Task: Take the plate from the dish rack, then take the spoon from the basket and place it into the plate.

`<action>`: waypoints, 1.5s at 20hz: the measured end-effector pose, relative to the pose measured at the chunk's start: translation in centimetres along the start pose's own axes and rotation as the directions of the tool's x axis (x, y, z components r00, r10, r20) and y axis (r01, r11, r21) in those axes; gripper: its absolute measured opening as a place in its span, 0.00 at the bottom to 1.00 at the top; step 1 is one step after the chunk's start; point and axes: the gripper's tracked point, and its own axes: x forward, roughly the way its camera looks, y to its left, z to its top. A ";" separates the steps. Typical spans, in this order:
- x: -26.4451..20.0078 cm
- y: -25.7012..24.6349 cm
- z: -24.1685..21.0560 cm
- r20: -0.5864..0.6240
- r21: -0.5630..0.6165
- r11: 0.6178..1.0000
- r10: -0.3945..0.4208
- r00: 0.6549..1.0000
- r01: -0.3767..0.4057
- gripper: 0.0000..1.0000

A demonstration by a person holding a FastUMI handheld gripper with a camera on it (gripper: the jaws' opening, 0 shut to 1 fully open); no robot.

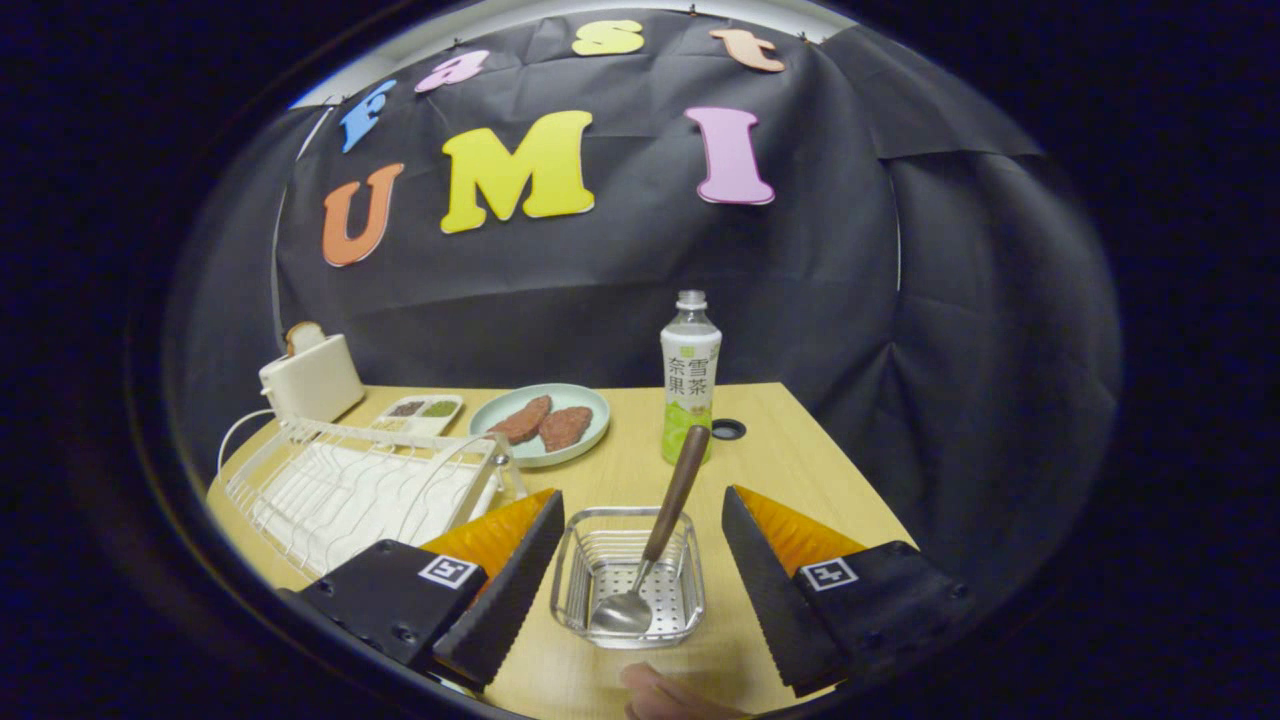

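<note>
A clear, perforated basket (577, 572) sits on the wooden table between my two fingers. A spoon (664, 527) with a brown wooden handle stands in it, metal bowl down, handle leaning away toward the bottle. My gripper (641, 494) is open, one finger on each side of the basket and neither touching it. A white wire dish rack (350, 485) lies to the left of the left finger. Beyond the rack, a pale green plate (590, 420) rests flat on the table with two brown food pieces on it.
A green-labelled drink bottle (689, 385) stands just beyond the spoon handle. A cream toaster (312, 378) with a slice in it and a small divided tray (425, 410) sit at the back left. A fingertip (665, 692) shows below the basket. The table's right edge is near the right finger.
</note>
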 end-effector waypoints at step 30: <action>-14.1 5.4 9.8 0.257 -0.058 0.991 -0.098 0.962 0.116 0.14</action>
